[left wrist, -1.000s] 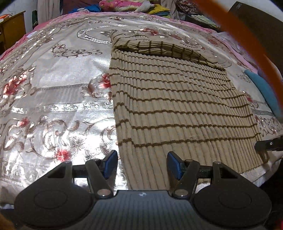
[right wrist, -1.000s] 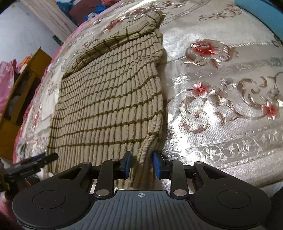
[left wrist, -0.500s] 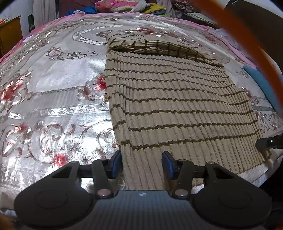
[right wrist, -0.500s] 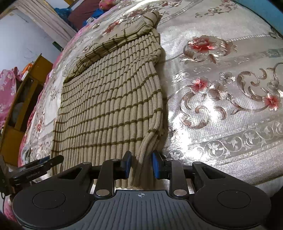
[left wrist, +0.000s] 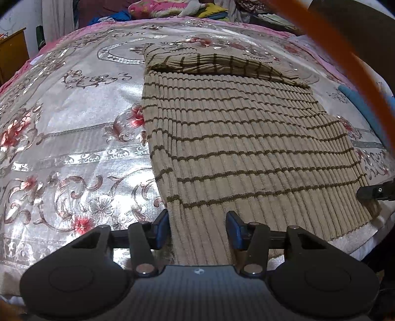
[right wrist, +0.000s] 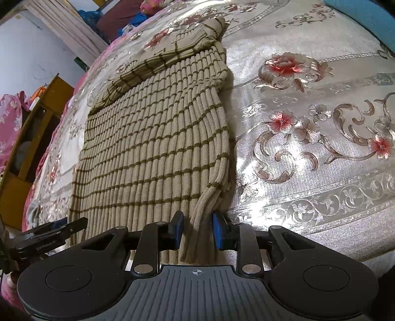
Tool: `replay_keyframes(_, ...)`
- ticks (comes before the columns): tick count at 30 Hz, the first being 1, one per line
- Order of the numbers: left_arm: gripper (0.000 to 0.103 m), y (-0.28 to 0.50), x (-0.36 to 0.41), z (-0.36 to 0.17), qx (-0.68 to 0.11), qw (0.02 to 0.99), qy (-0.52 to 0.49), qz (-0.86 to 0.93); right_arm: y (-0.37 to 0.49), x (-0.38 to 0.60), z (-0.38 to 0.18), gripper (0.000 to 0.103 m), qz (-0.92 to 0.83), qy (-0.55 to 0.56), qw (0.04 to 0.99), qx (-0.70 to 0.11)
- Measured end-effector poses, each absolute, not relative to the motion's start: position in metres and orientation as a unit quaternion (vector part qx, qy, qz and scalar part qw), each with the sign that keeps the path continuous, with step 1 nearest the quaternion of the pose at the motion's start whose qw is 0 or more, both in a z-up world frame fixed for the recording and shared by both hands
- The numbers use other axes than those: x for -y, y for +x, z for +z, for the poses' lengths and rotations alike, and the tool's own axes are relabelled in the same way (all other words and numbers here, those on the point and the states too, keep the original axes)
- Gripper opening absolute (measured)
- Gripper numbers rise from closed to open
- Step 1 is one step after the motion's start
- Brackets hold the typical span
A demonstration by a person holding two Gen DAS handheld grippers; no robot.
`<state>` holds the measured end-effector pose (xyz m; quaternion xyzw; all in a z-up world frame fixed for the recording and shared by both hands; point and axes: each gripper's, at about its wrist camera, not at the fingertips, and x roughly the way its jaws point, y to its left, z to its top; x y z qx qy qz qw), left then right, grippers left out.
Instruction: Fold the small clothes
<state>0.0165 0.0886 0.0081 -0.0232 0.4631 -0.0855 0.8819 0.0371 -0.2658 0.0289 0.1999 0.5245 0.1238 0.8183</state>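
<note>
A beige ribbed sweater [left wrist: 242,138] with thin brown stripes lies flat on the silver floral bedspread [left wrist: 74,123], one sleeve folded across its far end. My left gripper [left wrist: 198,229] straddles the hem's left corner. Its jaws are closing, the knit lies flat between the pads, and no pinch shows. In the right wrist view the sweater [right wrist: 153,148] ends in a raised ridge of hem at its right corner. My right gripper [right wrist: 198,229] has that ridge between its closing jaws, with small gaps beside the pads.
The bedspread [right wrist: 308,123] runs wide on both sides of the sweater. A wooden cabinet [right wrist: 32,138] stands beside the bed. Piled clothes [left wrist: 172,7] sit at the far end, a blue cloth [left wrist: 358,98] at the right edge. A blurred orange strap [left wrist: 345,61] crosses the left wrist view.
Both grippers' jaws have narrowed around the hem corners, the left one clearly more. Neither hand has shifted, and the sweater lies as before.
</note>
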Motion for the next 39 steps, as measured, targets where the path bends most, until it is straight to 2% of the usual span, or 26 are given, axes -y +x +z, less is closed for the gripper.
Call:
replay_keyframes(1, 0.045, 0.016, -0.089, 0.009, -0.463, 0.881, -0.025, -0.087, 0.037, 0.267, 0.029, 0.019, 0.123, 0.201, 0.818, -0.524)
replay_keyframes(3, 0.031, 0.017, -0.091, 0.011, -0.466, 0.879, -0.033, -0.095, 0.038, 0.270, 0.028, 0.011, 0.124, 0.215, 0.815, -0.524)
replay_keyframes(6, 0.022, 0.020, -0.096, 0.016, -0.465, 0.878, -0.045, -0.102, 0.041, 0.273, 0.028, 0.009, 0.128, 0.250, 0.807, -0.520)
replay_keyframes(15, 0.016, 0.044, -0.118, 0.042, -0.430, 0.882, -0.145, -0.127, 0.064, 0.283, 0.049, 0.007, 0.171, 0.356, 0.796, -0.458)
replay_keyframes(23, 0.016, 0.080, -0.135, 0.070, -0.387, 0.889, -0.196, -0.145, 0.100, 0.297, 0.072, 0.007, 0.191, 0.433, 0.788, -0.394)
replay_keyframes(31, 0.017, 0.061, -0.138, 0.052, -0.445, 0.875, -0.153, -0.115, 0.106, 0.298, 0.074, 0.007, 0.197, 0.445, 0.782, -0.389)
replay_keyframes(39, 0.034, 0.039, -0.116, 0.033, -0.480, 0.858, -0.141, -0.117, 0.094, 0.297, 0.074, 0.007, 0.199, 0.429, 0.788, -0.395)
